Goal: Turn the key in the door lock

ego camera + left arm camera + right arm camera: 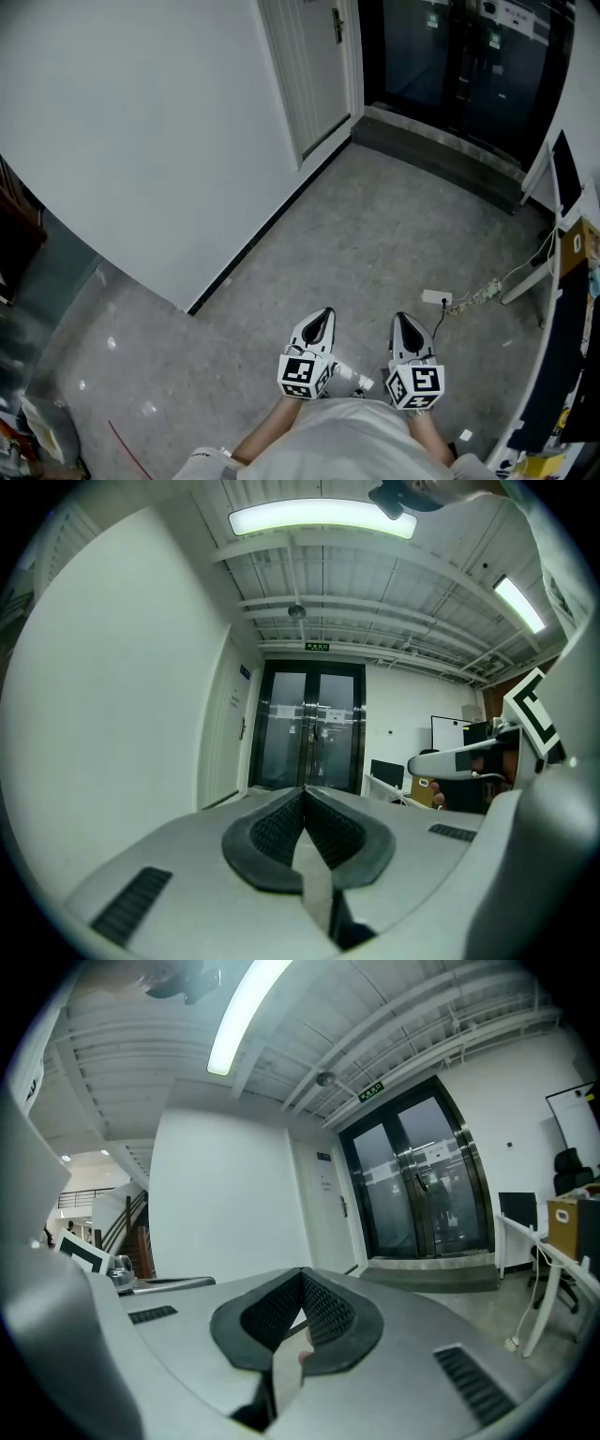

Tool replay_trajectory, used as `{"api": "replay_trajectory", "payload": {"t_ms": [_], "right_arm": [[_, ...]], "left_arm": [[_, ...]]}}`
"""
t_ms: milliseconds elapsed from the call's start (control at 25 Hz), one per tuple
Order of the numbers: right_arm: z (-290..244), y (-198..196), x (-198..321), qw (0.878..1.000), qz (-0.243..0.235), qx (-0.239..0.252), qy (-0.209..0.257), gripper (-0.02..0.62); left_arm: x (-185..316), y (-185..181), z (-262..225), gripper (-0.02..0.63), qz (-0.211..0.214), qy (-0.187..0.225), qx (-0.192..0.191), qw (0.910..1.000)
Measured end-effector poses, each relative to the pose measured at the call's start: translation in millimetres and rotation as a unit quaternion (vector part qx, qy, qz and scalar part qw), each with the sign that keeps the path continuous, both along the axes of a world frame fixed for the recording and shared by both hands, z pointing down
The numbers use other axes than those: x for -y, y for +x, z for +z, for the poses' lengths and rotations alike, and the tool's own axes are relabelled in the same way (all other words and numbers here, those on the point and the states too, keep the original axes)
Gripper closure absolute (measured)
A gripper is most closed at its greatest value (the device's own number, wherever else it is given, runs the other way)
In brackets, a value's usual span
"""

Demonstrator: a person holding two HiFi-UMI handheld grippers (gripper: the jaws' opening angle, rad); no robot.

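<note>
Plainly nothing has been reached, so the risks lie in the approach. Farthest left, the wall runs up to the door. Hugging it on the way could scrape the left gripper, which hangs well short of the door with its jaws pressed together on nothing. The door stands far ahead, and its dark handle is the only fitting that shows. The key and lock are too small to make out, though I would expect them by that handle. That is the main hazard: aiming at the wrong spot, or nosing closed jaws into the key and knocking it askew. The right gripper, equally far from the door, is also clamped together and empty. Whichever gripper takes the key must spread before arriving, or it will only push. Pinching the key off-centre would probably let it slip as it turns. Just right of the door, the glass doors might be mistaken for the target. Well short of the door and to its right, a strip and its cable lie on the floor, a trip risk if the path drifts that way.
</note>
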State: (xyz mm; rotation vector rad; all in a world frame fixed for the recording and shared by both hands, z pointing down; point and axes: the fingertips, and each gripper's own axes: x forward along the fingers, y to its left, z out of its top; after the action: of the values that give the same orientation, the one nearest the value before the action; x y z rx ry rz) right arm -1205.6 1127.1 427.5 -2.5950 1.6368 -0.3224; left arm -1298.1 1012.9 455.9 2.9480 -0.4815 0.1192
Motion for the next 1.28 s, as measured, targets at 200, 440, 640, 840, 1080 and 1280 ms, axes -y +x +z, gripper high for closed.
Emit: {"api": "replay_trajectory", "payload": {"t_ms": [200, 440, 640, 840, 1080, 1280], "right_arm": [[2.6, 10.0, -16.8, 1.0, -0.019, -0.006, 0.01, 0.595], [9.2, 36.6, -15.5, 1.0, -0.014, 0.004, 0.002, 0.595], [5.9, 68.4, 11.7, 1.0, -0.005, -0.006, 0.008, 0.595], [3.1, 96.3, 61.5, 1.0, -0.005, -0.002, 0.017, 0.594], [-6.6, 145.6, 120.0, 0.999, 0.043, -0.029, 0.001, 0.594], [-8.0, 197.0, 134.0, 0.992, 0.123, -0.026, 0.016, 0.594]], "left_arm": [[-21.5, 15.3, 5.6, 0.597, 0.001, 0.003, 0.002, 1.0], [-16.5, 27.7, 17.0, 0.597, -0.006, -0.002, 0.015, 0.9999], [20.1, 45.0, 20.5, 0.597, -0.012, 0.0, 0.008, 0.9999], [76.6, 66.8, 23.8, 0.597, -0.018, 0.002, 0.007, 0.9998], [192.1, 93.4, 9.9, 0.597, -0.025, 0.021, 0.003, 0.9995], [266.8, 109.3, 8.0, 0.597, -0.028, 0.035, 0.001, 0.999]]}}
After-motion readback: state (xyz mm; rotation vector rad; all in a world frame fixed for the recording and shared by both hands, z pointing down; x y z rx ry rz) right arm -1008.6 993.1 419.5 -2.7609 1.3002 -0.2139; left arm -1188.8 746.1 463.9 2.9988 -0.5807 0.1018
